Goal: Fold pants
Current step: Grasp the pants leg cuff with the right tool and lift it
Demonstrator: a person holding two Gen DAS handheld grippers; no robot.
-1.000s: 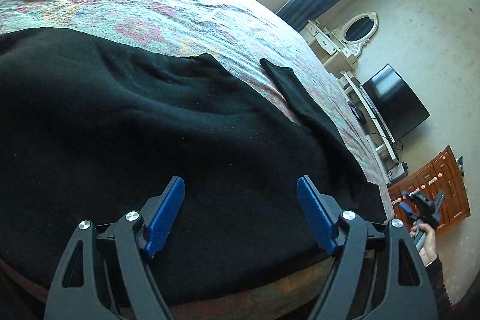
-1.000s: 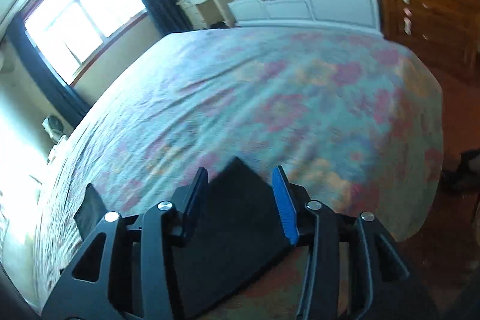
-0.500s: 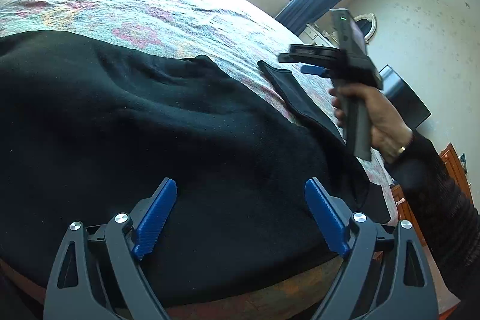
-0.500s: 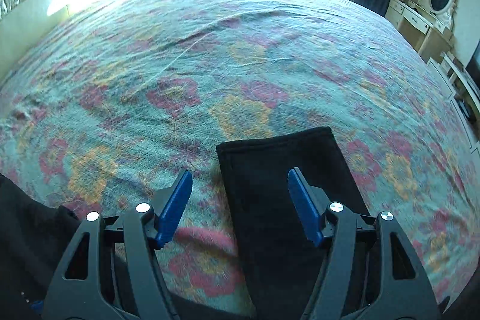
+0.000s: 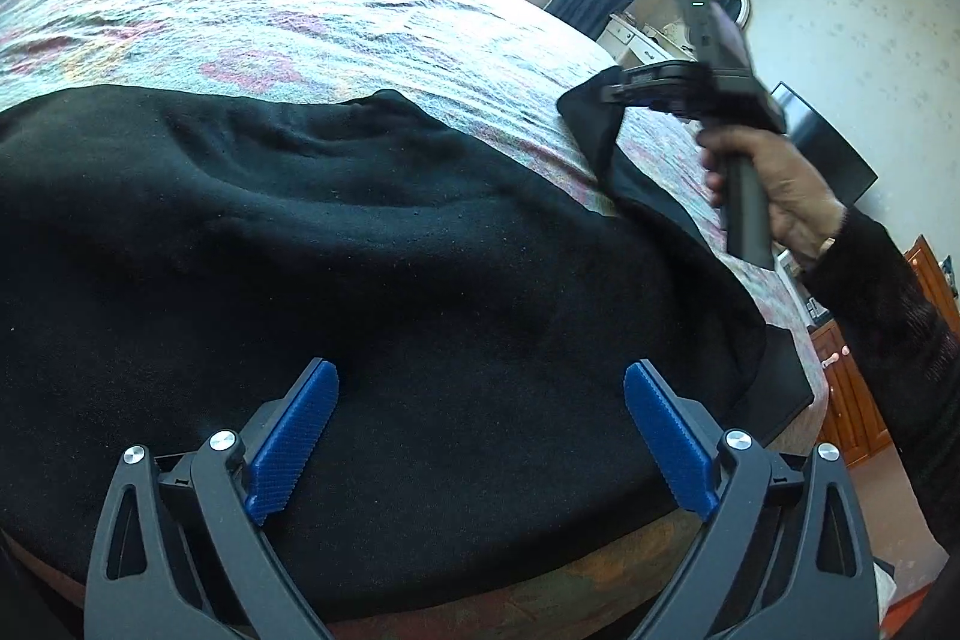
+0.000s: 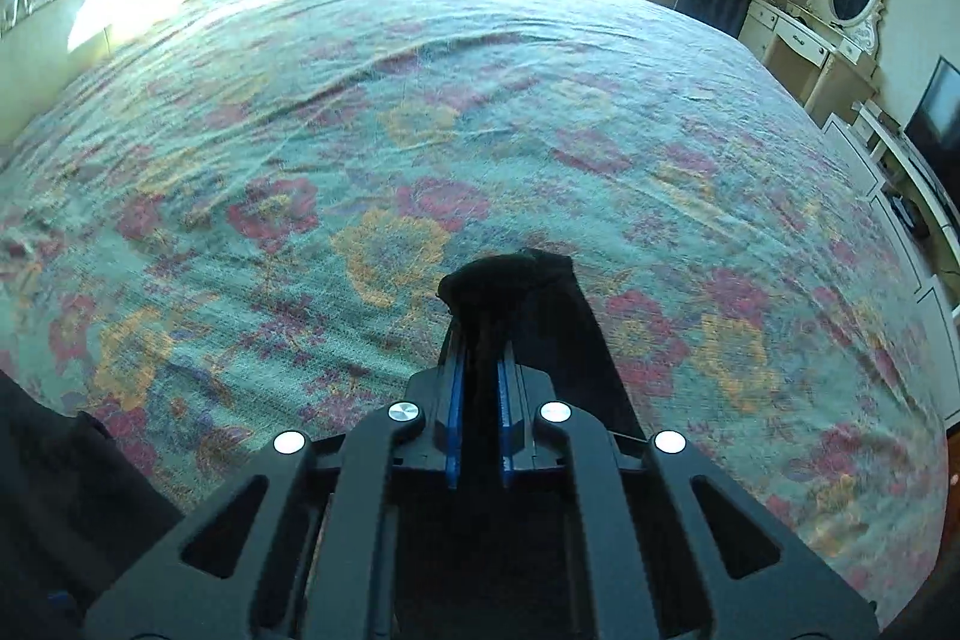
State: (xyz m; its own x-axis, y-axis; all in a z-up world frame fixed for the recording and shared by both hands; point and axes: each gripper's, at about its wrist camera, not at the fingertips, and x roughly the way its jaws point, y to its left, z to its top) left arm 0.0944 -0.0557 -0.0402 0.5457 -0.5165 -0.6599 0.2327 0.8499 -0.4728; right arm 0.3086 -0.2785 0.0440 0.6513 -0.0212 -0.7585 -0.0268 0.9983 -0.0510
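Black pants [image 5: 360, 268] are spread over the floral bedspread [image 6: 420, 100]. One leg end [image 6: 510, 274] is clamped in the right gripper [image 6: 480, 370], jaws just closed. The left gripper [image 5: 480, 436], lately widening, is held agape above the cloth, gripping nothing.

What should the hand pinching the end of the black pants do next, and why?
Probably lift the pant leg end and carry it across toward the waist. The right gripper has just closed on that end, while the rest of the pants lie flat under the open left gripper.
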